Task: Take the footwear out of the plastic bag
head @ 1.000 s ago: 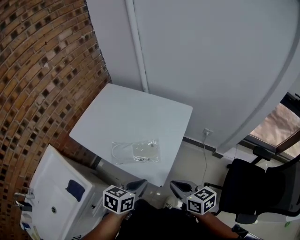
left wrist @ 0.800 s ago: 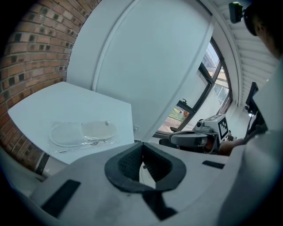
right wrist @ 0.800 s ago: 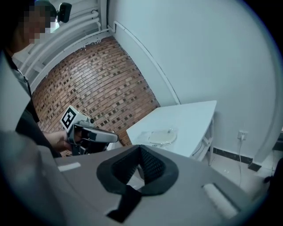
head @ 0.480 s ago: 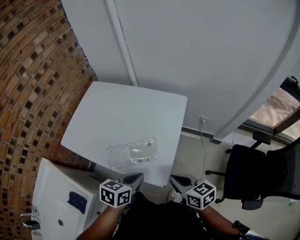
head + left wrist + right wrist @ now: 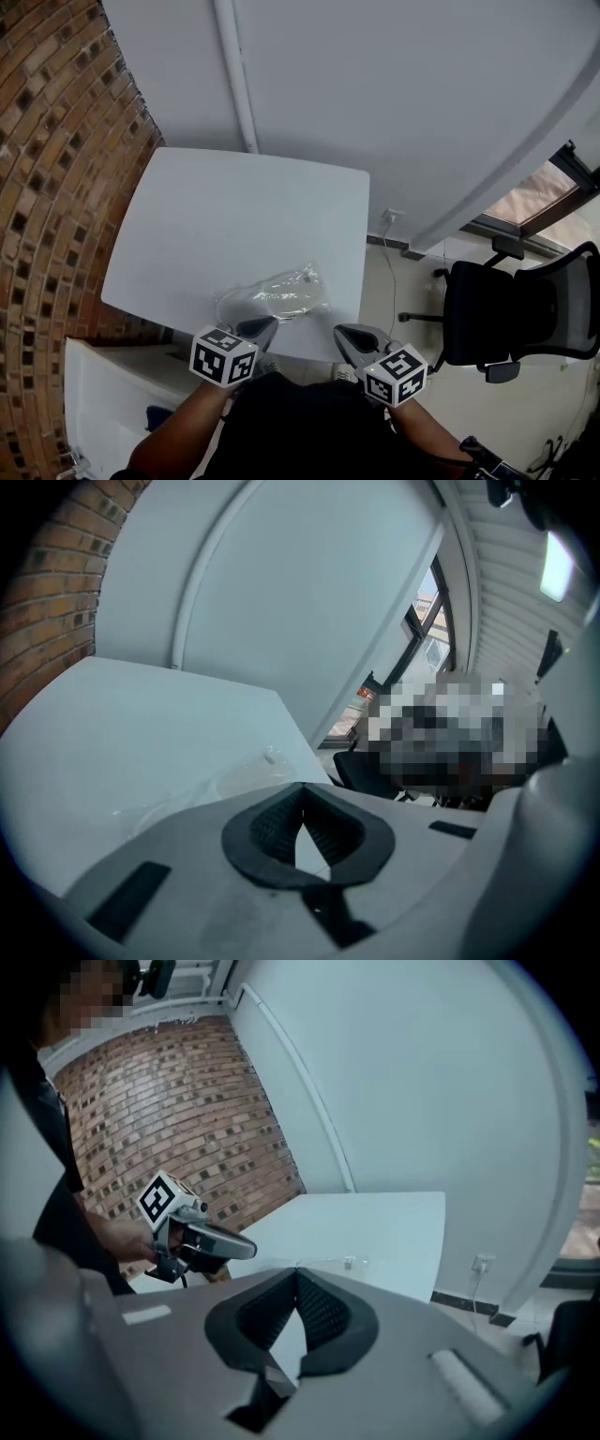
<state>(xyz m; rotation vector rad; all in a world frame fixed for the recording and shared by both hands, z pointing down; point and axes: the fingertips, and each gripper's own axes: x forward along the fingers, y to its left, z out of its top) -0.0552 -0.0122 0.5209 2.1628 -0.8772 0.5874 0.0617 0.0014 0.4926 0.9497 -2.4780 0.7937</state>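
Beside the brick wall point(image 5: 56, 187) stands the white surface point(image 5: 234, 216), with a black office chair point(image 5: 497, 314) well off to its right. Near the surface's front edge lies the clear plastic bag point(image 5: 272, 298), pale footwear point(image 5: 286, 289) inside it. At that edge hover the left gripper point(image 5: 265, 325), just beside the bag, and the right gripper point(image 5: 343, 332). Both have jaws clenched on nothing.
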